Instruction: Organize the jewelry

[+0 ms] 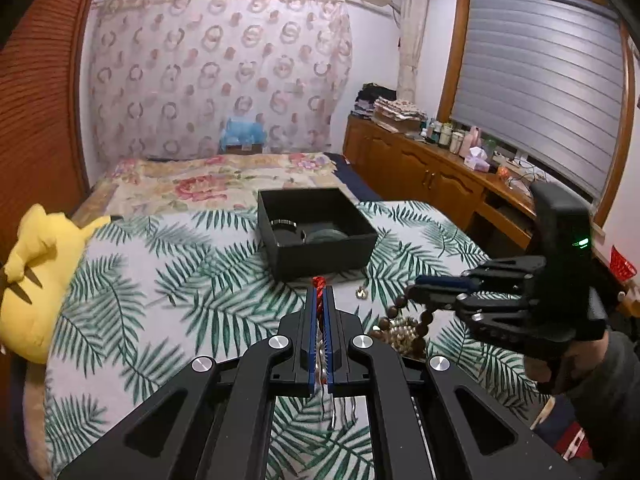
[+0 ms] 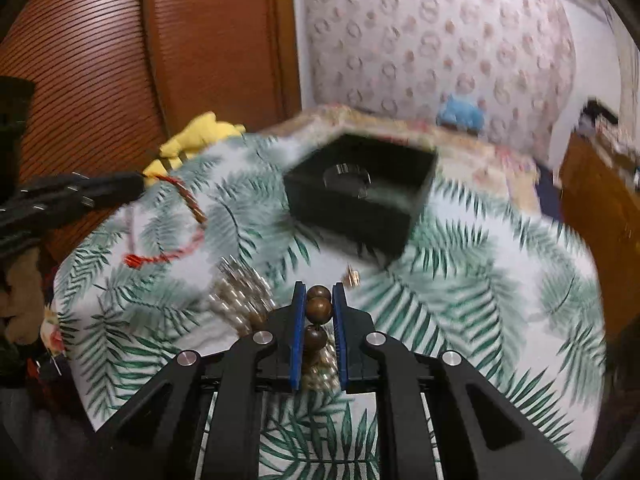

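An open black box with a metal ring and a dark round piece inside sits on the leaf-print bedspread; it also shows in the right wrist view. My left gripper is shut on a red braided cord just in front of the box; that cord hangs from it in the right wrist view. My right gripper is shut on a brown wooden bead strand, lifted above a pile of gold-and-pearl jewelry. The right gripper shows in the left wrist view with the beads hanging.
A small gold piece lies on the bedspread near the box. A yellow plush toy sits at the bed's left edge. A wooden cabinet with bottles runs along the right under the window.
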`<state>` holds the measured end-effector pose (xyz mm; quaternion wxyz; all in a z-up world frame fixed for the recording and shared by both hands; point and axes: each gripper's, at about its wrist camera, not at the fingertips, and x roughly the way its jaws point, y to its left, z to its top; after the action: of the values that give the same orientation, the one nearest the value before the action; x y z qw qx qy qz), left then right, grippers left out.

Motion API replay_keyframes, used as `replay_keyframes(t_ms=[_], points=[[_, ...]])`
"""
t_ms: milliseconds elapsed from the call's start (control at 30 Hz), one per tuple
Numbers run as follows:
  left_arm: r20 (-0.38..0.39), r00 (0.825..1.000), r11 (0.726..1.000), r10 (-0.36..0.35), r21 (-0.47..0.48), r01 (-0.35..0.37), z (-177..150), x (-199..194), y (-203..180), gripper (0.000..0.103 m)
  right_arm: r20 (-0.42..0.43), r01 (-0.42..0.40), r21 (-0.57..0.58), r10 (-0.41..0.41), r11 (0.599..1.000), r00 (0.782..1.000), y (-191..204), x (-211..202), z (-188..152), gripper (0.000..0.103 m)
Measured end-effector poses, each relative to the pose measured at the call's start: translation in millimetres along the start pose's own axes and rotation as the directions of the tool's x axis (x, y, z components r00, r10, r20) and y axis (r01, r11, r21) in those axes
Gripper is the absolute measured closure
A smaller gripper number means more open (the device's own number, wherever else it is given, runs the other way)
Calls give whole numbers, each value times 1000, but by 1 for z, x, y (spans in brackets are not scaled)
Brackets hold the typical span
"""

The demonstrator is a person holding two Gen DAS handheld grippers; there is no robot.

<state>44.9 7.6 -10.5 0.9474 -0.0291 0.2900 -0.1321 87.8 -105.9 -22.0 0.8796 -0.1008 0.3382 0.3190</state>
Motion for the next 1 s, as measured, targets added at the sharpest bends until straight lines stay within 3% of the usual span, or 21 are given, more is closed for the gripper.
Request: replay_keyframes(t_ms=[367, 767, 1000], points=[[40, 999, 998, 18, 52, -20, 24, 4, -2, 101, 111, 48, -49, -43, 998, 993, -4, -31, 52, 88], [38, 998, 995, 59, 77, -61, 38, 26, 2, 101, 148, 87, -17, -83, 996, 985, -41, -5, 103, 88], [41, 997, 993, 67, 99, -71, 54, 41, 2, 101, 102, 54, 20, -55, 998, 993, -60, 36, 123, 88]])
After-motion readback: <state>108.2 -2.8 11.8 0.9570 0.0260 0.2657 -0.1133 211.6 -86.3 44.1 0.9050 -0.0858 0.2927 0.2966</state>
